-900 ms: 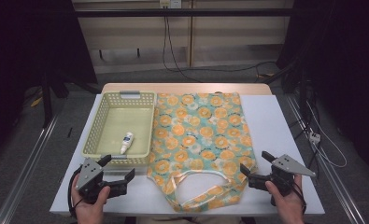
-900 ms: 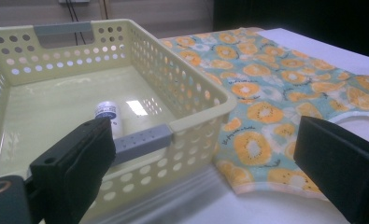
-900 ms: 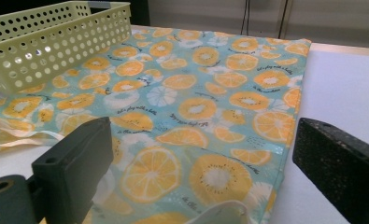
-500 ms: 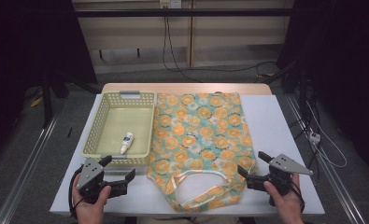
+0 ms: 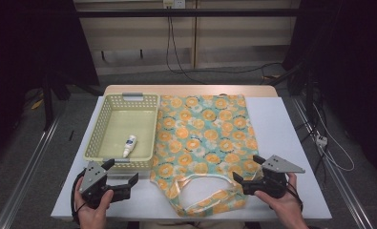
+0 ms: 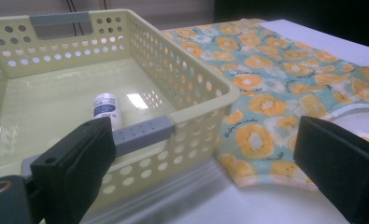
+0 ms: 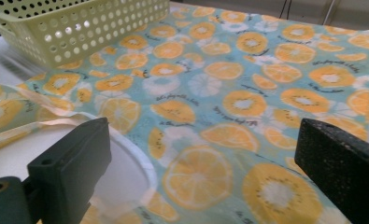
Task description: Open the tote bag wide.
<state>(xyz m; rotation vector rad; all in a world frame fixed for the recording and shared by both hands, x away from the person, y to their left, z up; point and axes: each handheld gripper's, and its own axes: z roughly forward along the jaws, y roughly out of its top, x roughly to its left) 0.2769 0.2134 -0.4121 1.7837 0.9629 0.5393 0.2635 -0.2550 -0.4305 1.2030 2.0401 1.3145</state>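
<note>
Table (image 5: pixel 291 143): white, carrying all items. Fruit-print bag (image 5: pixel 203 138): lies flat at the table's middle, long axis running away from the person, handles at the near end. Basket (image 5: pixel 105 123): touching the bag's left edge. Small bottle (image 5: pixel 129 145): lies inside the basket, near its front wall. Left claw (image 5: pixel 121 179): spread, empty, just before the basket and nearer the bottle. Right claw (image 5: pixel 246 175): spread, empty, at the bag's near right corner beside the handles.
</note>
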